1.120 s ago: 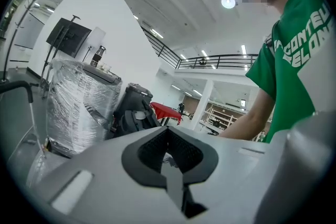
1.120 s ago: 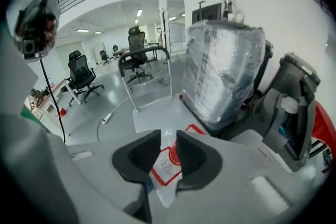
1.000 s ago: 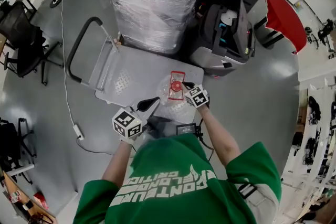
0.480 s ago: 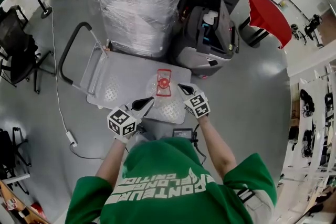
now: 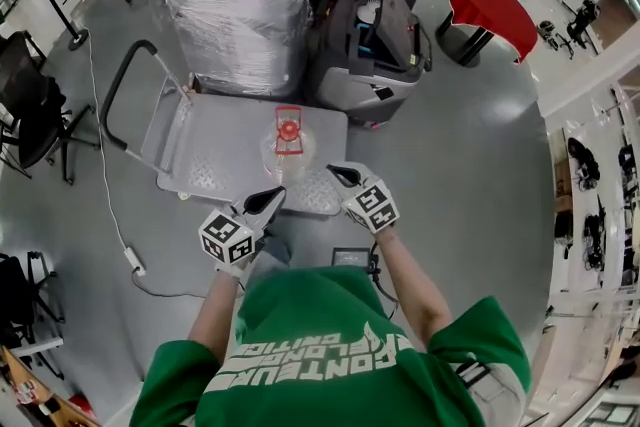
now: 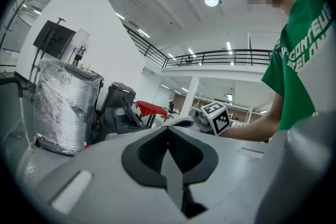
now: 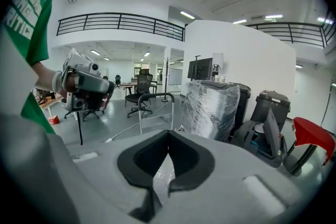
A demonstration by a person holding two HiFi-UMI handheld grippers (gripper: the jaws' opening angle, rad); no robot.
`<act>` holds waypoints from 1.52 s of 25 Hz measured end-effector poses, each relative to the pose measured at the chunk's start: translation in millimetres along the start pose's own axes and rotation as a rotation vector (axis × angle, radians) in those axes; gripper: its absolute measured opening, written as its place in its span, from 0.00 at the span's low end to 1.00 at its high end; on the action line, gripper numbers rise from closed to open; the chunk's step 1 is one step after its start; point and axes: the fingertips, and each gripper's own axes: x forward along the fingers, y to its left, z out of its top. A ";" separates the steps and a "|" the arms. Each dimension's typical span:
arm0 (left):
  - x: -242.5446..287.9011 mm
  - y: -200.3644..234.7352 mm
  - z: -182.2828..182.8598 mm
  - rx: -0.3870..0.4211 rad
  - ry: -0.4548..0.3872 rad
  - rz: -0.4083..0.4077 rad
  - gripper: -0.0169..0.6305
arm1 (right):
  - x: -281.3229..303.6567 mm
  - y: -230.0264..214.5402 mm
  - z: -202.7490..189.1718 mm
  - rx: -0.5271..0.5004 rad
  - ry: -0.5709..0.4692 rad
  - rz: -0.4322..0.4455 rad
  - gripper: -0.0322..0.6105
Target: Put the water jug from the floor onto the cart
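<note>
A glossy grey floor (image 5: 480,165) fills the room. On it stands a tall grey bin wrapped in clear stretch film (image 5: 235,10), and just beside that a black machine with its lid raised (image 5: 375,45). In front of both lies a flat grey metal platform cart (image 5: 215,150) with a black loop handle (image 5: 115,105) at its left end. A red round table (image 5: 490,0) stands well apart at the upper right. The clear plastic water jug with a red cap and red carrying handle (image 5: 287,147) stands upright on the cart's deck, toward its right half, with nothing touching it. Near the cart's closest edge, the left hand-held gripper (image 5: 272,198) and the right hand-held gripper (image 5: 337,174) point toward the jug from either side, both apart from it. Each has its jaws closed together with nothing between them, as their own views show (image 6: 168,131) (image 7: 168,136).
</note>
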 end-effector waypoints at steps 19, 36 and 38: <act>-39.6 -148.9 -76.1 0.020 0.083 -0.071 0.05 | -157.2 97.9 -89.9 0.070 -0.007 -0.065 0.04; -97.5 -141.6 -72.6 0.036 0.127 -0.129 0.05 | -164.3 140.7 -61.2 0.113 -0.044 -0.168 0.04; -113.1 -130.2 -69.6 0.035 0.135 -0.132 0.05 | -152.8 150.5 -50.9 0.126 -0.053 -0.174 0.04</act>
